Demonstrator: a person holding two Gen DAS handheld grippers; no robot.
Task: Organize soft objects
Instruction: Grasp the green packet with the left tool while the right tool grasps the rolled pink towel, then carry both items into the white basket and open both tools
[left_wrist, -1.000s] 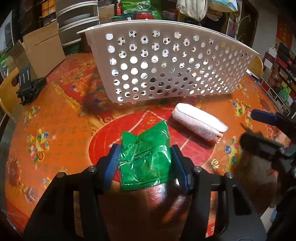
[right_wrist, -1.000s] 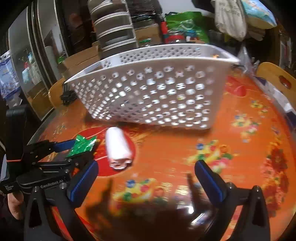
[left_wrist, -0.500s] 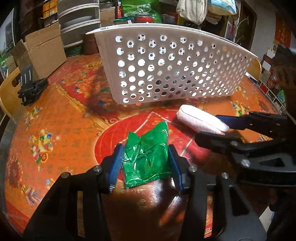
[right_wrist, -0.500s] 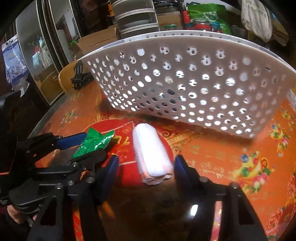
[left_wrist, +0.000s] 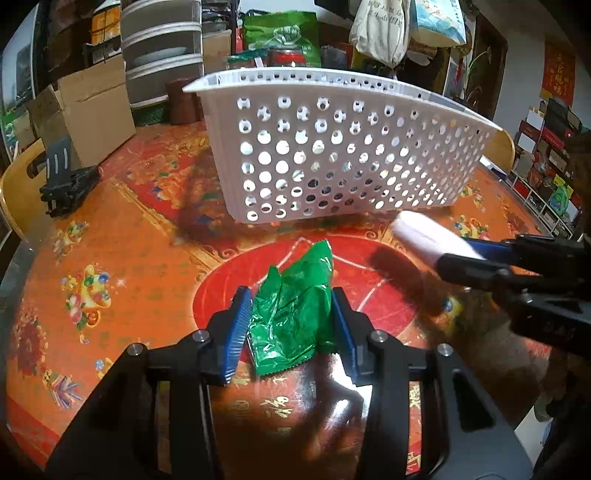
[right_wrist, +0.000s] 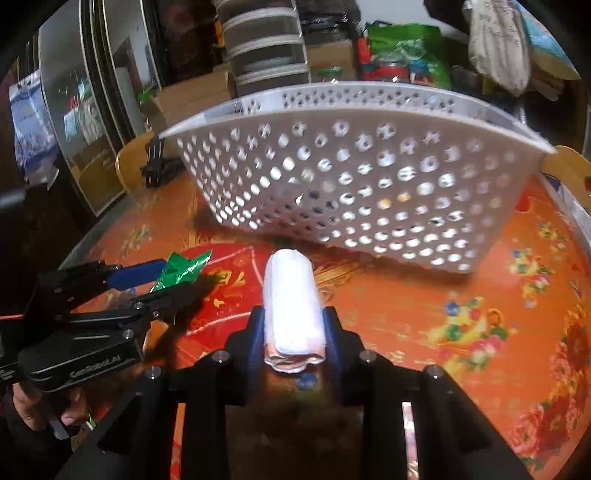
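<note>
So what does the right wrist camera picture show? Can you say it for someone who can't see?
The right gripper squeezes a rolled white cloth between its blue fingers, over an orange flowery tablecloth. A white plastic basket full of holes stands behind, and at left the left gripper holds a crinkly green packet.

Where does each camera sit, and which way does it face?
Left wrist: on the left gripper, facing the basket; its fingers flank the green packet.
Right wrist: on the right gripper, facing the same basket; its fingers grip the white roll, and a hand shows lower left.
Shared: basket, packet, roll, table, and each other's gripper.
</note>
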